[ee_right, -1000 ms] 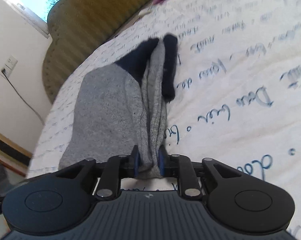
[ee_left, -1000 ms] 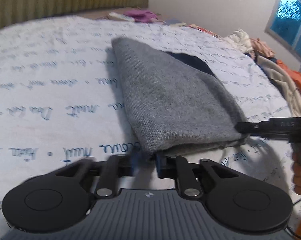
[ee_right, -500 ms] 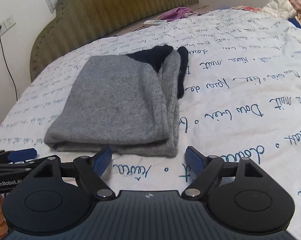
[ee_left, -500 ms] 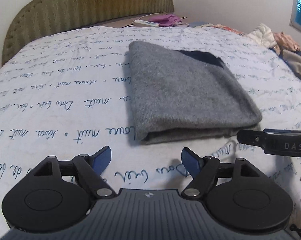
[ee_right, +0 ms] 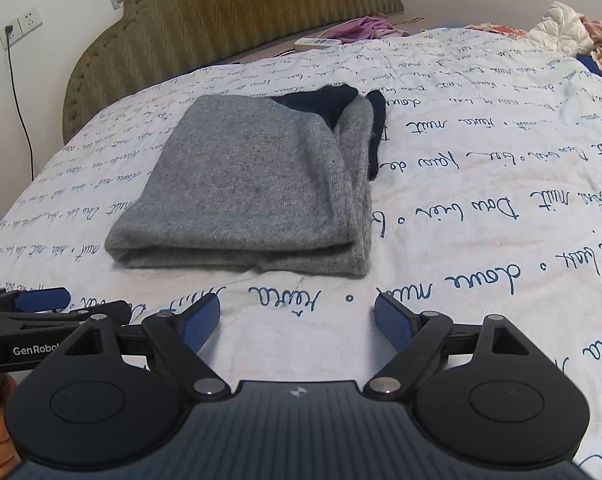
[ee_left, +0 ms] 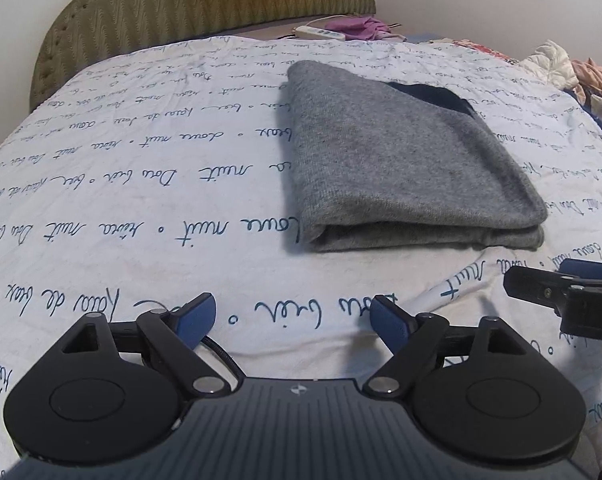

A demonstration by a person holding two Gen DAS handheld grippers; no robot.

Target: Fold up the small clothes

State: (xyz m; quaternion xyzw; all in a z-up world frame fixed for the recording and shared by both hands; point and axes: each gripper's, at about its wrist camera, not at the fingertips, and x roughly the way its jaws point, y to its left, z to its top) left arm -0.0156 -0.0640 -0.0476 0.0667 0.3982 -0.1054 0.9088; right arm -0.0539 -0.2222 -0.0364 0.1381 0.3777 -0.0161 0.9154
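Observation:
A grey knitted garment [ee_left: 401, 160] with a dark navy part at its far end lies folded on the white bedsheet [ee_left: 141, 200] printed with blue script. Its thick folded edge faces me. My left gripper [ee_left: 293, 304] hovers just in front of that edge, jaws opening, nothing between them. My right gripper [ee_right: 297, 304] sits in front of the garment [ee_right: 253, 184] near its right corner, jaws also opening and holding nothing. Each gripper's fingers [ee_left: 541, 290] [ee_right: 41, 298] reach into the other's view from the side.
An olive padded headboard [ee_left: 205, 12] stands at the far end. A purple cloth [ee_left: 357, 26] and a white power strip [ee_left: 321, 32] lie by it. A heap of clothes [ee_left: 573, 68] fills the bed's right side. A wall socket with a cable [ee_right: 21, 26] is at the left.
Both grippers have let go of the garment's near edge, opened wide and drawn back. The garment now rests flat and folded on the sheet.

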